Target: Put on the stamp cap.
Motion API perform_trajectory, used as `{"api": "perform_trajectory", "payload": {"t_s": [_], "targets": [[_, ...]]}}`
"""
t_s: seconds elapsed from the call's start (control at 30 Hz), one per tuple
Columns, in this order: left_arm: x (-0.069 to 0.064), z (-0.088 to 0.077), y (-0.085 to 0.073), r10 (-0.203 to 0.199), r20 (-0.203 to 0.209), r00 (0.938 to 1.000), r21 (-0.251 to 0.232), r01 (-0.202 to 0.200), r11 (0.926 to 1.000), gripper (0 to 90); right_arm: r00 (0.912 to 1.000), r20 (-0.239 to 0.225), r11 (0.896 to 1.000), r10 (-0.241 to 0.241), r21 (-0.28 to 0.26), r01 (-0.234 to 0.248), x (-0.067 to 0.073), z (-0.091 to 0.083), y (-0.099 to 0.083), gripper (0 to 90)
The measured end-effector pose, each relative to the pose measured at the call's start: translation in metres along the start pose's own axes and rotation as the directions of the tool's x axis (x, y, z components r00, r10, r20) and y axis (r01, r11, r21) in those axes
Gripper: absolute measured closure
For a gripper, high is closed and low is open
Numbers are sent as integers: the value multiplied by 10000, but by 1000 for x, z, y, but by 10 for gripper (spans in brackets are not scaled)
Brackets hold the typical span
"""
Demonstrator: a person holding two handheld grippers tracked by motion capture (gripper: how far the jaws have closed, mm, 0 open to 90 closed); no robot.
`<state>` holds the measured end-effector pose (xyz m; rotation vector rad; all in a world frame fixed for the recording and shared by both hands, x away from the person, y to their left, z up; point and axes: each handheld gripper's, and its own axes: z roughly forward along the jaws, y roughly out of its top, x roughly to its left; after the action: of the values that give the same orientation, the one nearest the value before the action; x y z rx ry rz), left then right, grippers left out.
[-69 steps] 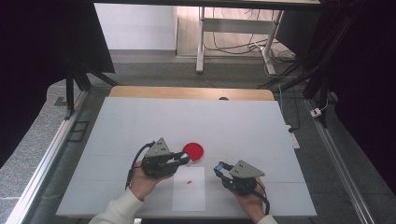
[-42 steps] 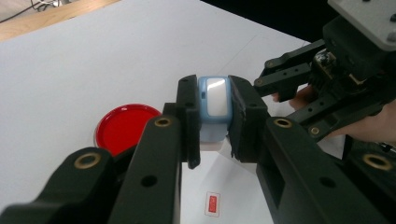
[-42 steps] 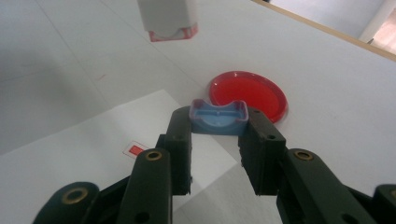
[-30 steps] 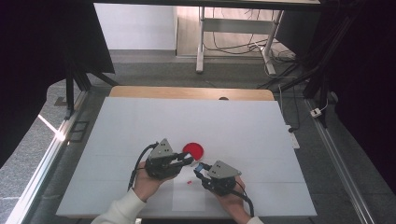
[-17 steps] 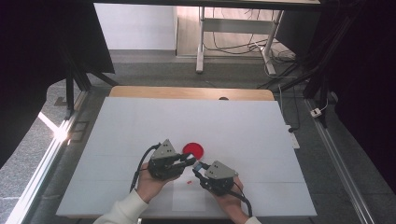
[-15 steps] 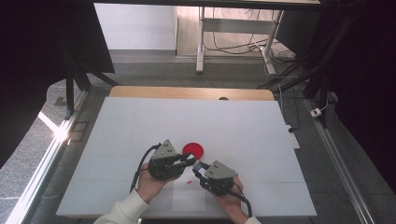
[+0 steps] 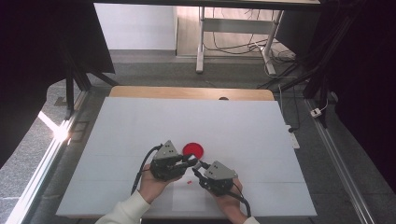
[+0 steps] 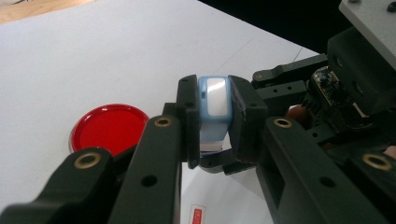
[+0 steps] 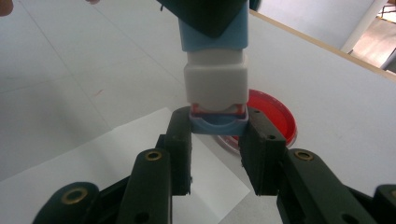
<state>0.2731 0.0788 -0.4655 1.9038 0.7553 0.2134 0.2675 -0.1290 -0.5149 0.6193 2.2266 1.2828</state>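
Note:
A small blue and white stamp (image 7: 195, 164) hangs just above the table between both hands. My left gripper (image 8: 215, 116) is shut on its light blue upper body (image 8: 214, 99). In the right gripper view the white middle block (image 9: 215, 79) points toward me, and my right gripper (image 9: 217, 127) is shut on the blue cap (image 9: 217, 122) at its lower end. From above, the left gripper (image 7: 188, 161) and right gripper (image 7: 199, 168) meet tip to tip. A round red dish (image 7: 193, 149) lies flat on the table just behind them.
A white paper sheet (image 7: 189, 199) lies under the hands near the front edge, with a tiny red mark (image 7: 189, 182) on the table beside it. The wide white table top (image 7: 140, 121) has a wooden strip (image 7: 187, 92) along its far edge.
My right gripper has moved left to meet the left gripper at the stamp. Over the last second both hands have stayed still.

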Motion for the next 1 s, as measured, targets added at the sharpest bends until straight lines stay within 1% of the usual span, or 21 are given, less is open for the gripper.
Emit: {"api": "perform_trajectory", "payload": {"t_s": [0.4, 0.57, 0.73, 0.8, 0.87, 0.93, 1.0], "targets": [[0, 2, -1, 1, -27, 10000, 44, -1, 10000, 753, 9999, 146, 10000, -37, -26, 37, 1, 0, 0, 645], [0, 2, -1, -28, -32, 10000, -9, 28, 10000, 753, 9998, 206, 10000, -38, -53, 39, 2, 0, -1, 646], [1, 2, -1, -167, 51, 9998, -87, 168, 9998, 753, 9996, 273, 9999, -92, -95, 95, 1, -1, -1, 647], [0, 1, -1, -163, 68, 9998, -130, 164, 9998, 754, 9995, 305, 9999, -84, -135, 88, 1, -1, -1, 647], [0, 1, -1, -219, 181, 9996, -155, 221, 9996, 754, 9994, 329, 9998, -125, -162, 131, 1, -2, 0, 648], [-1, 1, 0, -140, 133, 9998, -171, 143, 9998, 754, 9993, 342, 9996, -140, -240, 148, 2, -2, 0, 648], [-1, 1, 0, -176, 160, 9997, -166, 179, 9997, 754, 9993, 361, 9996, -131, -250, 141, 2, -3, 0, 648]]}}
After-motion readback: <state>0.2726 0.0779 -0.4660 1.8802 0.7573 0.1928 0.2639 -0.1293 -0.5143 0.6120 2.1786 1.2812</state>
